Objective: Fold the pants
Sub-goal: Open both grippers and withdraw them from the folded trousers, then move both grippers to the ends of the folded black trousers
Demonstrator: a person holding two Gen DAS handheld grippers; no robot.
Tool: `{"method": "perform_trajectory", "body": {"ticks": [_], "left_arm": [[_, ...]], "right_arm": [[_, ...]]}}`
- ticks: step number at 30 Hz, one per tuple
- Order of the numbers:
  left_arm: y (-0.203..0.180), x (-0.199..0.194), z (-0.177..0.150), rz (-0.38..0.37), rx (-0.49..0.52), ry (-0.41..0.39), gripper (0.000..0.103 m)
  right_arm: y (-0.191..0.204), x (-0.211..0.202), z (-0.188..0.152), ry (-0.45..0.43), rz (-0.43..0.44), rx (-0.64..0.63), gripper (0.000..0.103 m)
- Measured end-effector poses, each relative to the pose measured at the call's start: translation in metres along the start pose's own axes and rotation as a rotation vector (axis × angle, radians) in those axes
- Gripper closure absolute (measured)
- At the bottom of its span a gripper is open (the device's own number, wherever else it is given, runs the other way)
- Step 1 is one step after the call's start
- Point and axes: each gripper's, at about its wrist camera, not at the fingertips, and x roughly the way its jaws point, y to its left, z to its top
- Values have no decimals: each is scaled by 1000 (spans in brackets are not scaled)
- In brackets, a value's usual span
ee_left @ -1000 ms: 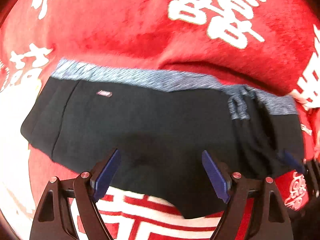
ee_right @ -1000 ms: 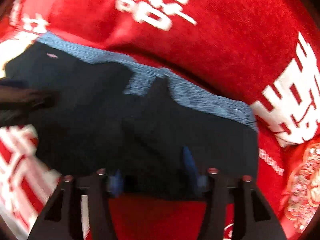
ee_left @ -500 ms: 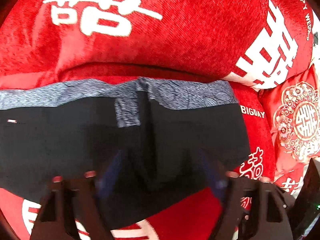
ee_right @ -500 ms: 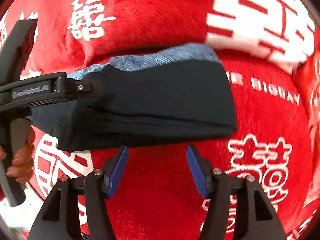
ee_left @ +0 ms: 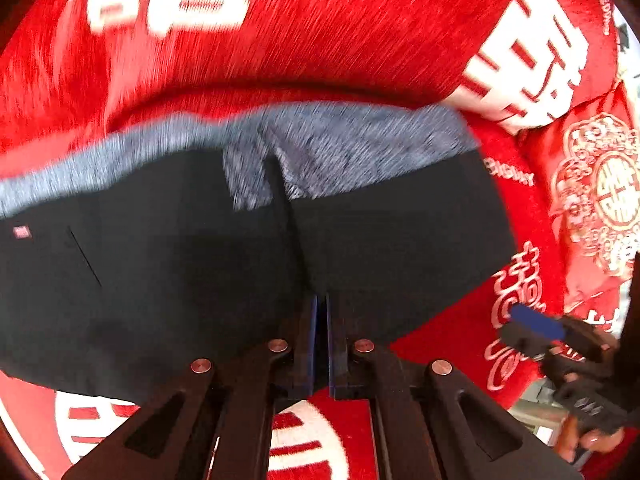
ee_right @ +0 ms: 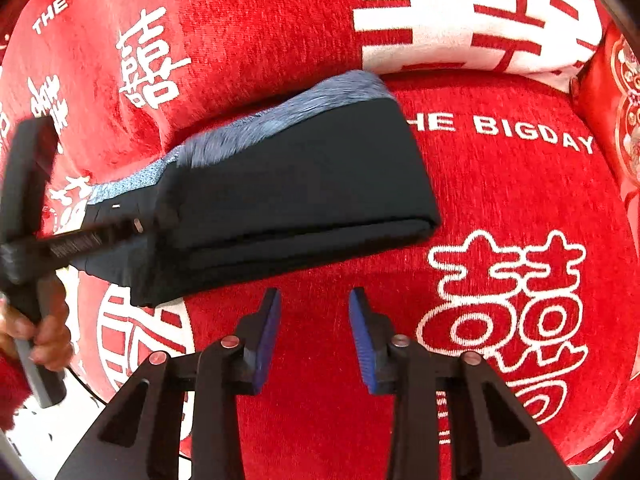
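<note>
Black pants point(ee_left: 180, 264) with a blue-grey waistband point(ee_left: 340, 140) lie folded on a red sofa cover. My left gripper point(ee_left: 320, 312) is shut on the near edge of the pants where two folded layers meet. In the right wrist view the pants point(ee_right: 288, 192) form a thick folded stack, and the left gripper point(ee_right: 92, 236) grips its left side. My right gripper point(ee_right: 314, 320) is open and empty, just in front of the stack's near edge. It also shows at the lower right of the left wrist view point(ee_left: 536, 326).
The red cover point(ee_right: 520, 200) bears white characters and the words "THE BIGDAY" point(ee_right: 500, 132). A red embroidered cushion point(ee_left: 592, 200) stands to the right. The sofa back rises behind the pants. A hand point(ee_right: 44, 336) holds the left gripper's handle.
My left gripper has closed on the near edge of the pants. My right gripper has drawn back a little and stays open. The right part of the pants is folded into a thicker stack.
</note>
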Motion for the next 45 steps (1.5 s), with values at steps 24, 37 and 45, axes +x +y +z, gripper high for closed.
{"method": "perform_trajectory", "body": {"ticks": [24, 37, 45], "left_arm": [[-37, -3, 50, 166, -24, -123, 97], [-24, -16, 9, 263, -13, -124, 97], [-1, -57, -23, 267, -146, -197, 2]], "right_arm": [[-8, 71, 94, 95, 317, 154, 64], [-25, 22, 63, 52, 236, 134, 54], [10, 15, 51, 80, 174, 33, 40]]}}
